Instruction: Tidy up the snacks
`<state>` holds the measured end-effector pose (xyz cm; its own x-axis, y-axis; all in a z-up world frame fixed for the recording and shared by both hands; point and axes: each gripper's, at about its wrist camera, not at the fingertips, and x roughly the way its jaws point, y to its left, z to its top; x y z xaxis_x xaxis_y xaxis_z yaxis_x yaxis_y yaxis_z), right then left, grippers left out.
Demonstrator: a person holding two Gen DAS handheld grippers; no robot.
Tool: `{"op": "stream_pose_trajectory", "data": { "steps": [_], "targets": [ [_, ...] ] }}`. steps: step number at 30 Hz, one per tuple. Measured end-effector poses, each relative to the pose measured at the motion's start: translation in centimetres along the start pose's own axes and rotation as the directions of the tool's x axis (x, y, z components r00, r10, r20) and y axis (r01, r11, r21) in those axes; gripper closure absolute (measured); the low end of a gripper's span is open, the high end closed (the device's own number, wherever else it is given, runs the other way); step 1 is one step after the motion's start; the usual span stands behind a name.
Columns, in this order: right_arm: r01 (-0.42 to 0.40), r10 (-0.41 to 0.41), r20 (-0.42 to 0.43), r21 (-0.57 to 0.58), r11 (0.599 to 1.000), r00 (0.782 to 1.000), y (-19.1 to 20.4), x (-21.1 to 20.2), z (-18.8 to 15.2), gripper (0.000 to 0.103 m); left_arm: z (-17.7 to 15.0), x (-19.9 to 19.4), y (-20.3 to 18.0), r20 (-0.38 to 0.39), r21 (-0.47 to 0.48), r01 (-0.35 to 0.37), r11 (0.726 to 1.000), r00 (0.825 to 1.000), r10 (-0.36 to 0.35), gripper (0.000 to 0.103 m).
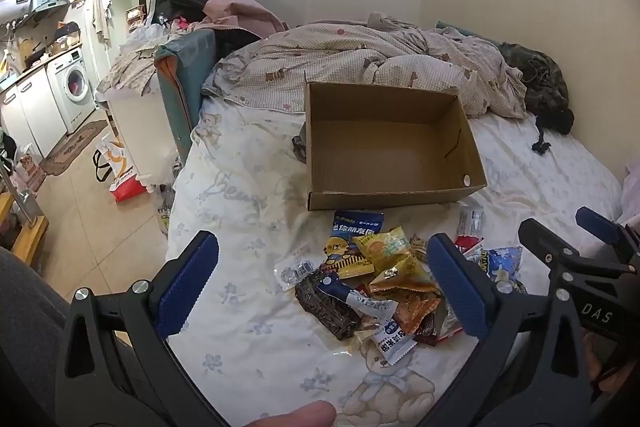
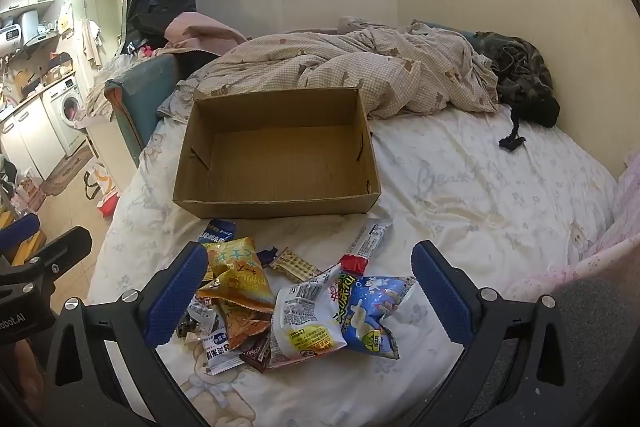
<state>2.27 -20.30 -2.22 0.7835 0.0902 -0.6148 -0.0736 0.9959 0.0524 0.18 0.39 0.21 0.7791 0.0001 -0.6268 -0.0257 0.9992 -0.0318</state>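
Observation:
An empty, open-topped cardboard box (image 1: 380, 155) (image 2: 280, 163) sits on the bed sheet. Just in front of it lies a loose pile of snack packets (image 1: 384, 279) (image 2: 256, 291). The pile includes a yellow bear packet (image 1: 348, 251), a dark brown packet (image 1: 328, 307), a blue puffed bag (image 2: 372, 315), a white bag (image 2: 308, 319) and a stick pack with a red end (image 2: 368, 239). My left gripper (image 1: 324, 285) hovers open over the left of the pile, holding nothing. My right gripper (image 2: 310, 295) hovers open over the right of it, also with nothing held. The grippers stand side by side.
A rumpled checked quilt (image 2: 360, 71) and a camouflage garment (image 2: 516, 75) lie behind the box. The bed's left edge drops to a tiled floor (image 1: 80, 227) with bags and a washing machine (image 1: 74, 87). Walls close the far and right sides.

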Motion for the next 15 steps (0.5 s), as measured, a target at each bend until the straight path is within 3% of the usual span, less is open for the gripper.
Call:
{"op": "stream_pose_trajectory", "data": {
  "steps": [15],
  "targets": [
    [-0.001,0.001,-0.005,0.007,1.000,1.000,0.04,0.12,0.19,0.000,0.13,-0.22,-0.26,0.003,0.007,-0.003,1.000,1.000,0.003,0.000]
  ]
}}
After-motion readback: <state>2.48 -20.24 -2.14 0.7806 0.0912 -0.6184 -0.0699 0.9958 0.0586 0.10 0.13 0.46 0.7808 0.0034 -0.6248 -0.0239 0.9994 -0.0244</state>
